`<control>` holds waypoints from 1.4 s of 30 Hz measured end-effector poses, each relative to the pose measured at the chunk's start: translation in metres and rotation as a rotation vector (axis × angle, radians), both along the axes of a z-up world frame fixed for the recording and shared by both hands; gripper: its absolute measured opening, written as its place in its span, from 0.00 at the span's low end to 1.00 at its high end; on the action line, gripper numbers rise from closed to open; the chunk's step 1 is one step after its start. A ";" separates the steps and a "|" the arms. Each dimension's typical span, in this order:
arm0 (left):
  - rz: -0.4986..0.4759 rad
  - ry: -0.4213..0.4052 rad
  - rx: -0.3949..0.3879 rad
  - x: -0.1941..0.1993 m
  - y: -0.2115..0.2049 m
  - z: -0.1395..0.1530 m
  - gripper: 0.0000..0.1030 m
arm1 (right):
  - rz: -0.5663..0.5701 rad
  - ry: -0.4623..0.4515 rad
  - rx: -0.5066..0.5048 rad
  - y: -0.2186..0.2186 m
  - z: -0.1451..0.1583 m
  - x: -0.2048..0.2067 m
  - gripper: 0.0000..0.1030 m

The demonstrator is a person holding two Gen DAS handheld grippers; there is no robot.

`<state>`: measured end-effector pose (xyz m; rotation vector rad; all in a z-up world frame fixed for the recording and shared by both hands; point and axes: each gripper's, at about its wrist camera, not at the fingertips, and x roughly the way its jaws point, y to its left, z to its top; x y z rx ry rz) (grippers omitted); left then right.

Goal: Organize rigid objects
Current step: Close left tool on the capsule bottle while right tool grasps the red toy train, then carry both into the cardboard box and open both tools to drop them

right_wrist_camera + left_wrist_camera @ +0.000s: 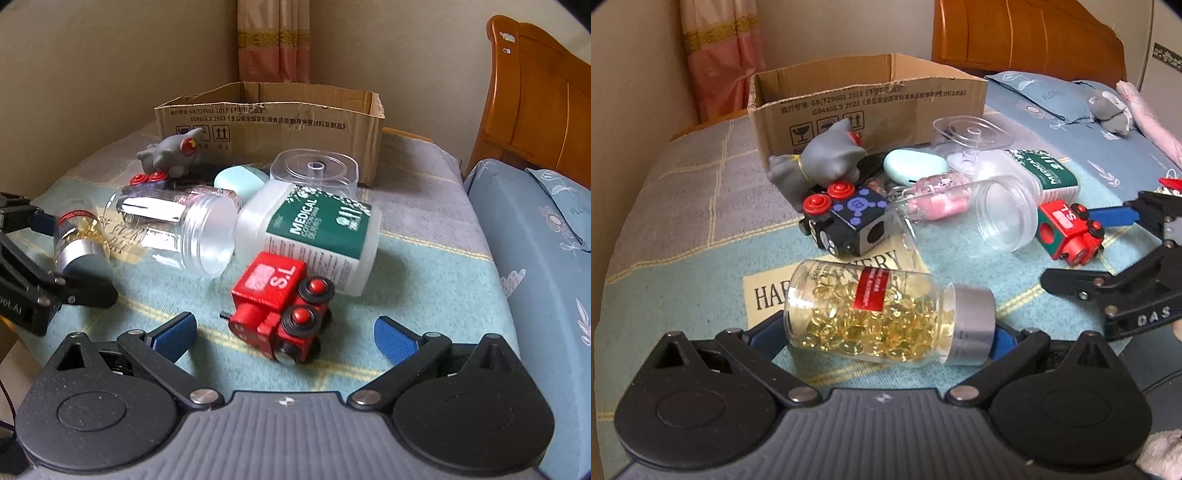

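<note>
My left gripper (886,338) is shut on a clear bottle of yellow capsules (886,314) with a silver cap, lying sideways between the blue pads; the bottle also shows in the right wrist view (79,240). My right gripper (284,338) is open, its blue pads either side of a red toy train (284,306), not touching it. The train also shows in the left wrist view (1067,230). An open cardboard box (868,107) stands at the back.
On the blanket lie a black toy train (846,219), a grey rubber animal (820,158), an empty clear jar (997,210), a mint case (914,166), a white MEDICAL bottle (317,236) and a clear square lid (314,170). A wooden headboard (535,92) and pillow are right.
</note>
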<state>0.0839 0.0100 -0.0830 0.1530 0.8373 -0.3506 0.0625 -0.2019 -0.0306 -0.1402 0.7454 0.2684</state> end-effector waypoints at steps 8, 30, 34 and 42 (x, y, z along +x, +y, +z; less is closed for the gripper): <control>-0.094 -0.073 0.073 -0.005 -0.005 0.006 0.99 | -0.025 -0.002 -0.001 0.014 0.000 0.008 0.99; -0.149 -0.003 0.053 0.000 0.010 0.020 0.92 | -0.041 0.037 -0.062 0.020 0.018 0.001 0.56; -0.145 -0.002 0.053 0.001 0.012 0.032 0.92 | -0.019 0.039 -0.056 0.009 0.031 -0.003 0.53; -0.147 -0.030 0.044 0.013 0.014 0.067 0.92 | 0.049 0.036 -0.067 0.001 0.051 -0.006 0.53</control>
